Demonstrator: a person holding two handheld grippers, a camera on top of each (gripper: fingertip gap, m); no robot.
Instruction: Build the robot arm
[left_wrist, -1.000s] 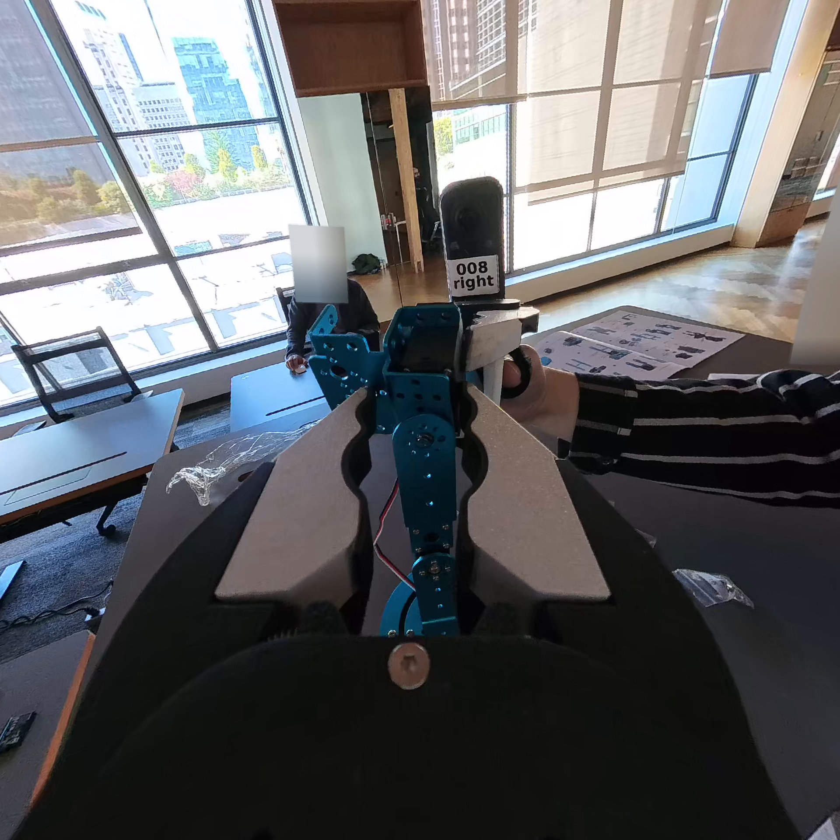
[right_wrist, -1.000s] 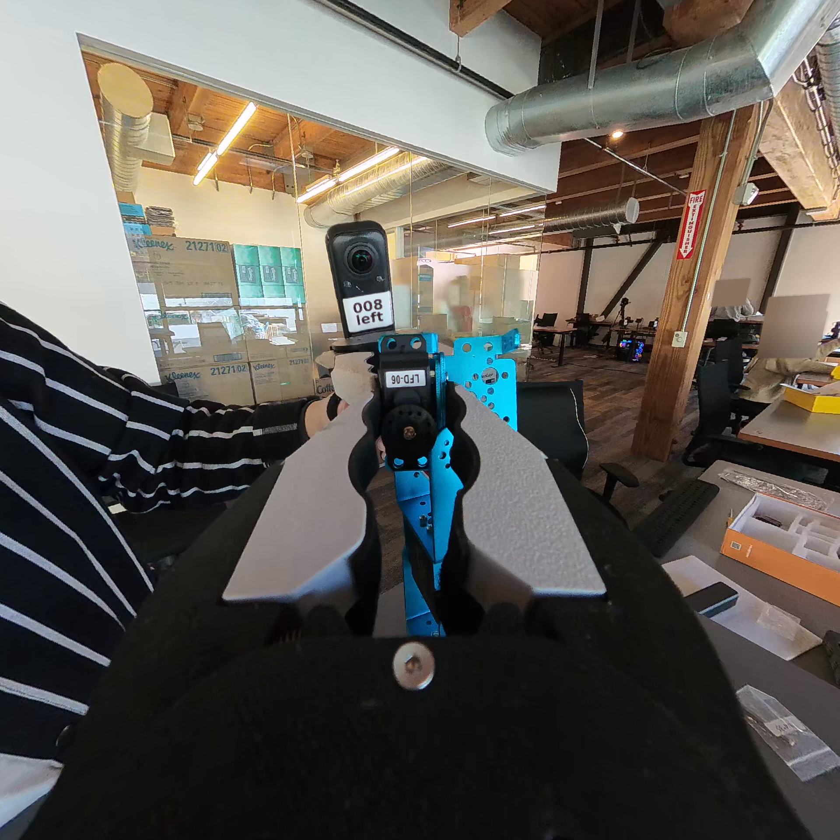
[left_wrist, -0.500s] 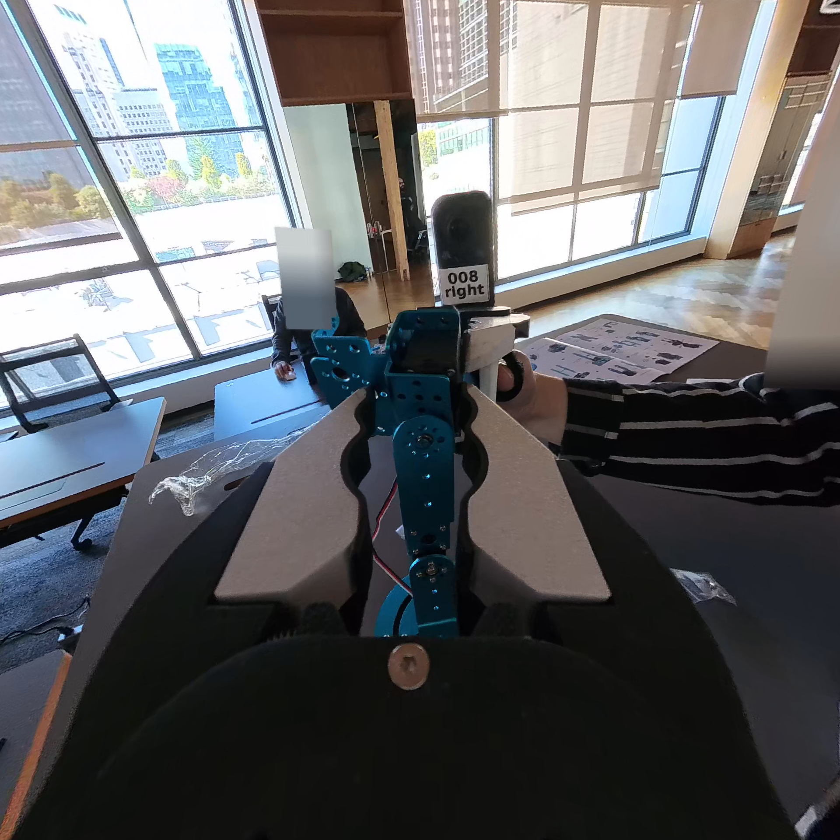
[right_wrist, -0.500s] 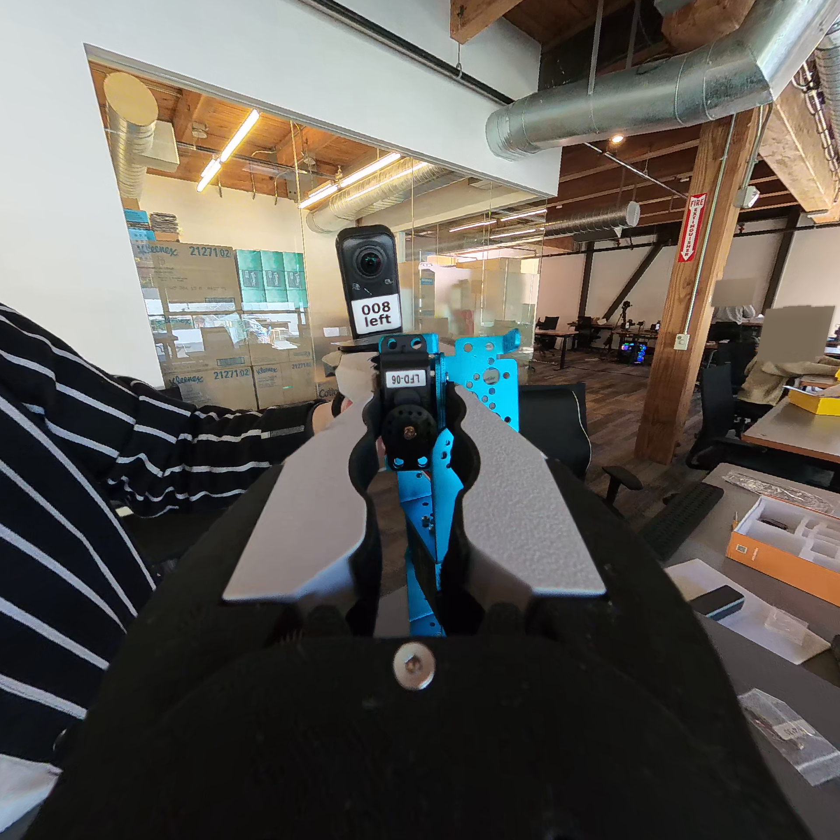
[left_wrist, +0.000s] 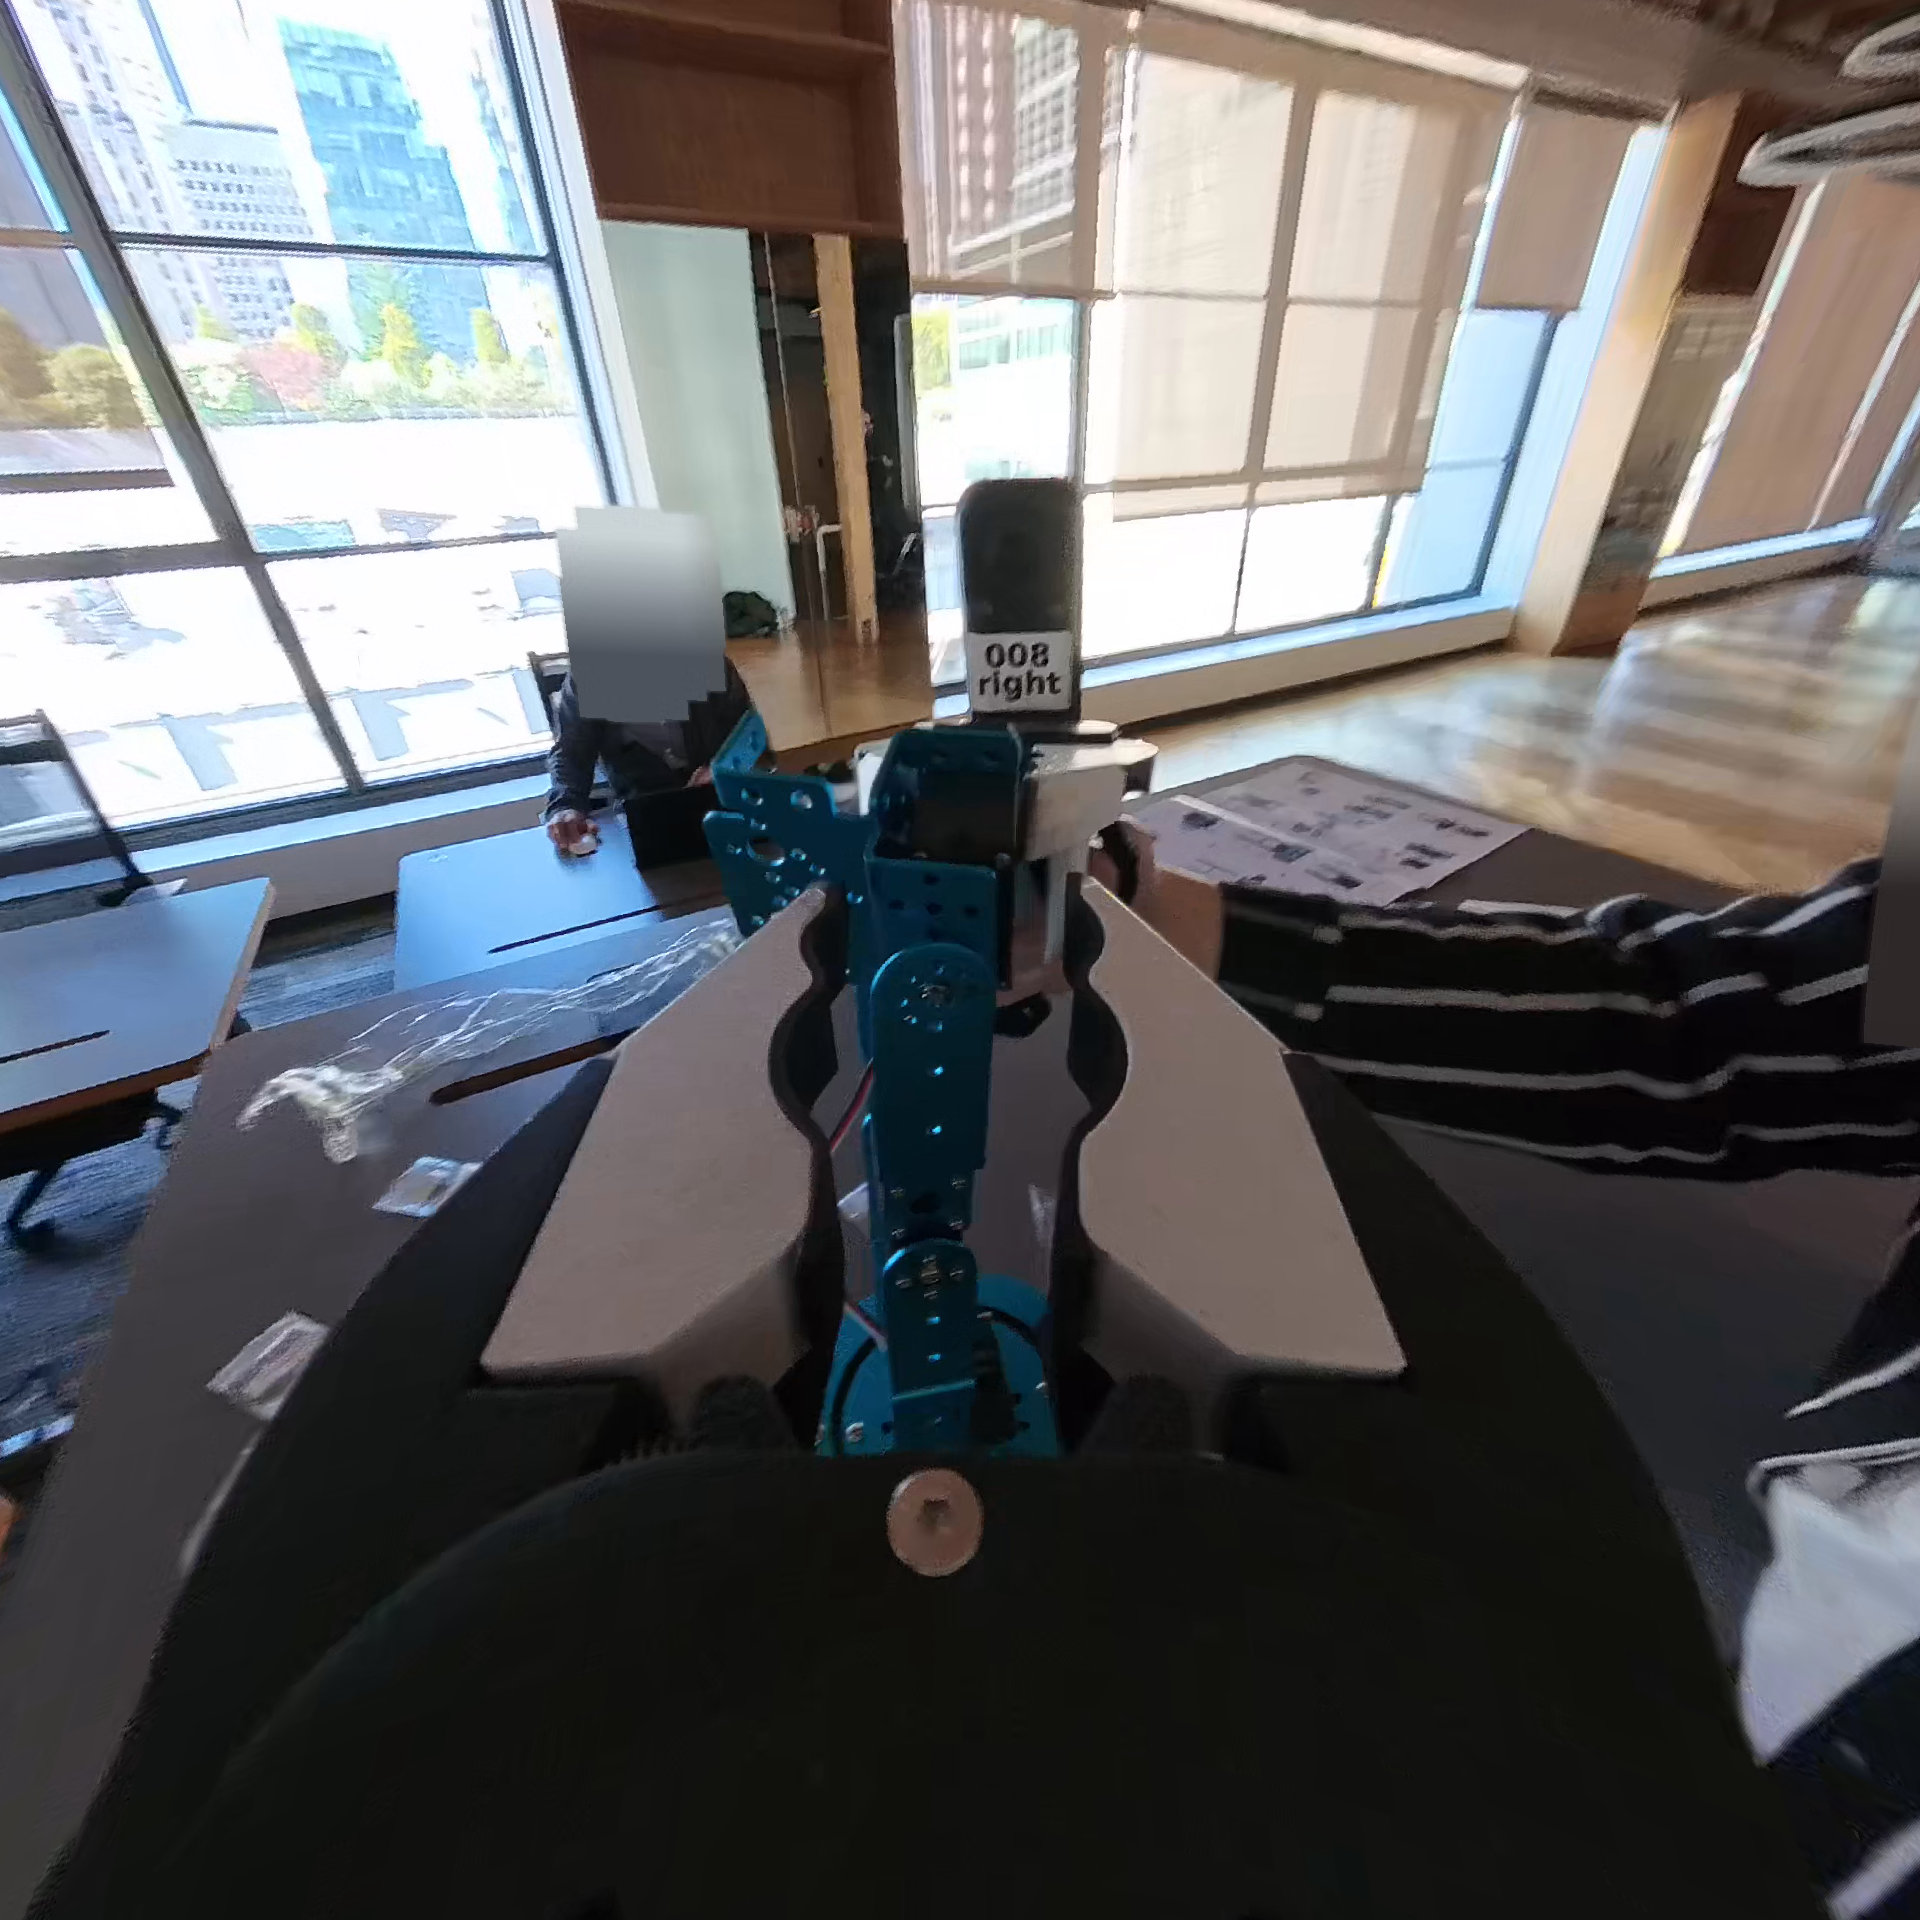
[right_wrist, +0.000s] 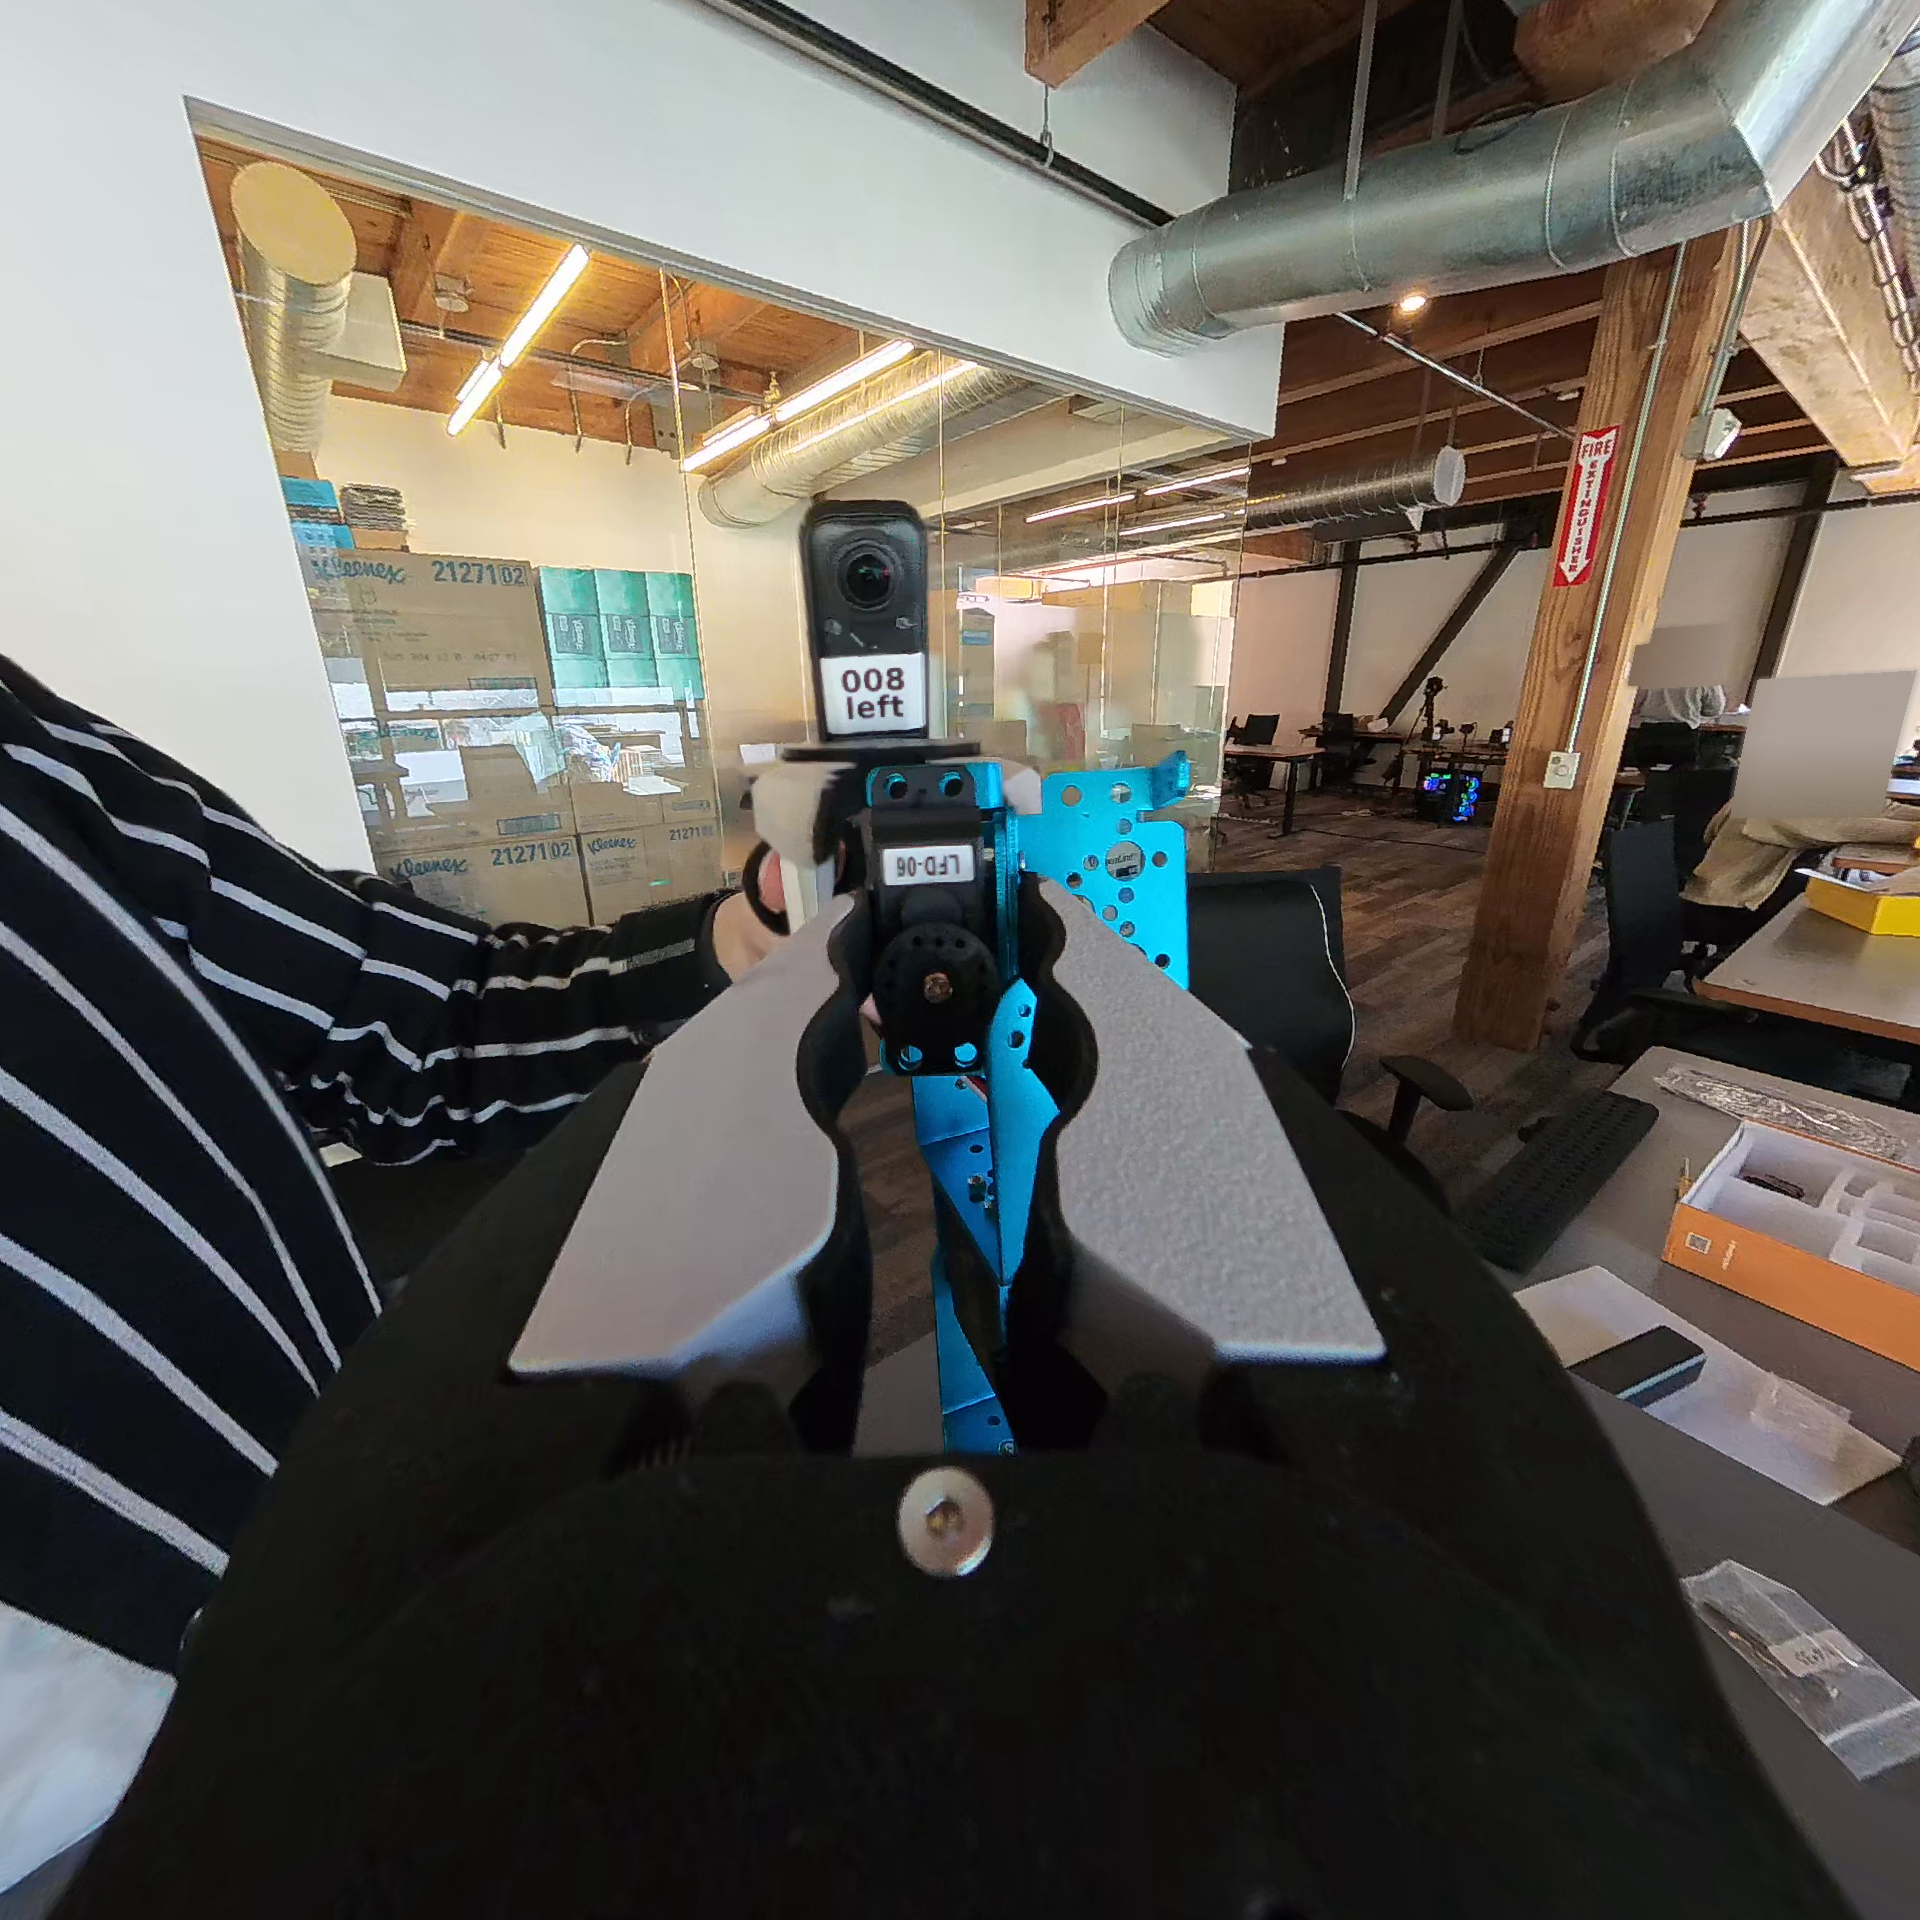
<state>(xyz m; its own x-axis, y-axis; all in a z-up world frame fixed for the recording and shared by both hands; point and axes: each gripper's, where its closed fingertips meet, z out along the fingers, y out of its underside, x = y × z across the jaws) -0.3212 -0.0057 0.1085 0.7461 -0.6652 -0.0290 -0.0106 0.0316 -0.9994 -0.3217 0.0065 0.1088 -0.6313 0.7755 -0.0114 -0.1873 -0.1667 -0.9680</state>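
A blue metal robot arm (left_wrist: 930, 1049) stands upright on a round blue base (left_wrist: 997, 1340) on the dark table (left_wrist: 1507, 1247). My left gripper (left_wrist: 954, 899) is shut on its upper bracket. From the opposite side my right gripper (right_wrist: 945, 914) is shut on the same top part, around the black servo (right_wrist: 930, 966). A perforated blue plate (right_wrist: 1117, 873) sticks out beside the servo. The right gripper's camera (left_wrist: 1018, 592) shows behind the arm in the left wrist view, and the left gripper's camera (right_wrist: 864, 613) in the right wrist view. Striped sleeves (left_wrist: 1558, 1029) reach to both.
Clear plastic wrapping (left_wrist: 468, 1039) and small bags (left_wrist: 275, 1361) lie at the table's left. A printed sheet (left_wrist: 1340, 842) lies far right. An orange parts box (right_wrist: 1808, 1236), a keyboard (right_wrist: 1558, 1174) and a bag (right_wrist: 1808, 1662) lie right. A person (left_wrist: 623, 748) sits at a far desk. Both grippers' tips are close together, under 4 cm apart.
Both grippers have kept their hold on the blue arm. The left view has shifted a little, so more of the table and the round base shows.
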